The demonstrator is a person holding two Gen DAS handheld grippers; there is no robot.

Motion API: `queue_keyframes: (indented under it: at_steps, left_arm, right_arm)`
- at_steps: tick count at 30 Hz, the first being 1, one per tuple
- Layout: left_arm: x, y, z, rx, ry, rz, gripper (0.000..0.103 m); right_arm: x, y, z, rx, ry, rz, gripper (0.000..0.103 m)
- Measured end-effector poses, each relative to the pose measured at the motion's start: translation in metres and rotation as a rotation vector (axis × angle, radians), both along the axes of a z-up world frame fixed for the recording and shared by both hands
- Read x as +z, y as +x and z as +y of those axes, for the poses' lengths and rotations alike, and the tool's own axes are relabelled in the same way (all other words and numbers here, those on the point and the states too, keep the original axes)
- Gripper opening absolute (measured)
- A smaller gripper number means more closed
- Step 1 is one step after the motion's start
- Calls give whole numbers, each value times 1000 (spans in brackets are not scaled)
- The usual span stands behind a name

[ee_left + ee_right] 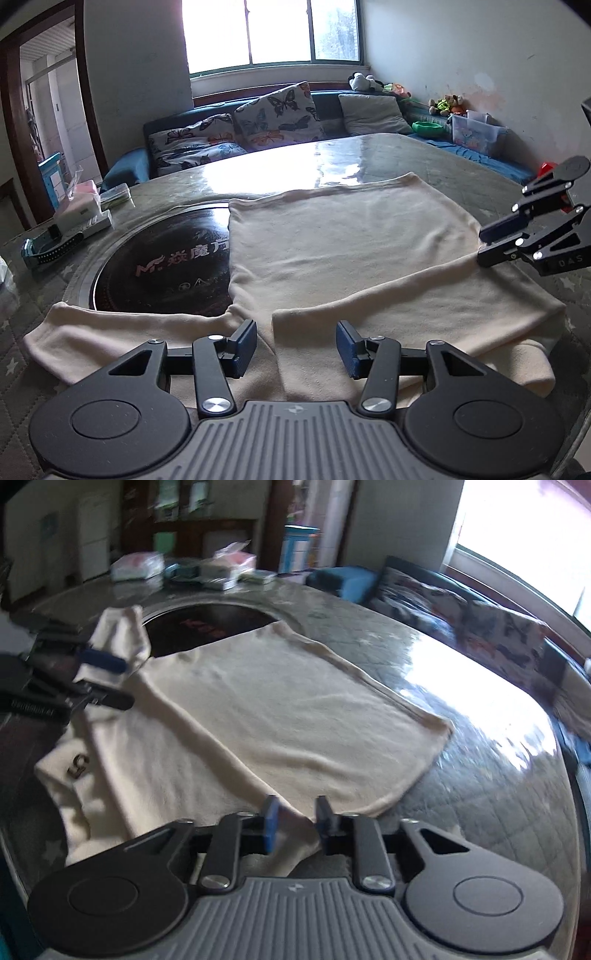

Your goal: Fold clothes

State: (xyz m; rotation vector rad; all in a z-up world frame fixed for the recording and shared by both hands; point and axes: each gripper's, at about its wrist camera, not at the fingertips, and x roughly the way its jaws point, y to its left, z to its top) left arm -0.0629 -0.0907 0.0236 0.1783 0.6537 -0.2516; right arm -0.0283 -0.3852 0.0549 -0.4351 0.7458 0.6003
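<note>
Shirt (332, 251) lies on your surface (406, 151); left tool (295, 350) hovers open, right tool (295, 825) nips its edge.

cream shirt (280, 716) flat on table (491, 786), its edge between right gripper (295, 825) fingers

Cream garments (332, 251): one is lying spread across the table, partly folded.
Grippers: two are showing, the left gripper (296, 349) near and the right gripper (495, 244) at the right edge.
Butterfly cushions (277, 110): two are sitting on the far sofa.
Plain grey cushions (373, 114): one is leaning to their right.
Dark round hotplates (162, 273): one is sitting in the table at left.
</note>
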Motion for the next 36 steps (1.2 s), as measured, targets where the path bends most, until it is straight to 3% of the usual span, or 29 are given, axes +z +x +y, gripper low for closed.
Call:
queue_keyframes:
  at_steps: [5,8,9,18,21,25,31,36]
  left_arm:
    - [4,0,-6,-22,-5,-13,50]
    - [8,-1,-9,-38,-17,-28,50]
    - [9,-2,-10,-46,-22,-32,50]
    - [-3,8,-20,-77,-10,-25,51]
    - [-7,15,-16,-37,13,-21,50]
    - [-3,10,-4,-2,2,-34,49]
    - [-4,-8,1,-16,13,-48,49]
    - [-9,-14,8,2,21,-41,50]
  right_arm:
    - [-3,6,4,82,-33,33,28]
    - [1,4,-1,85,-28,34,4]
    - [3,3,-3,85,-26,34,3]
    - [2,0,-16,25,4,36,4]
    - [2,1,-15,12,1,22,11]
    - [12,-10,-13,13,22,-18,11]
    - [10,-39,-6,67,75,45,13]
    - [-1,-52,-2,67,76,69,21]
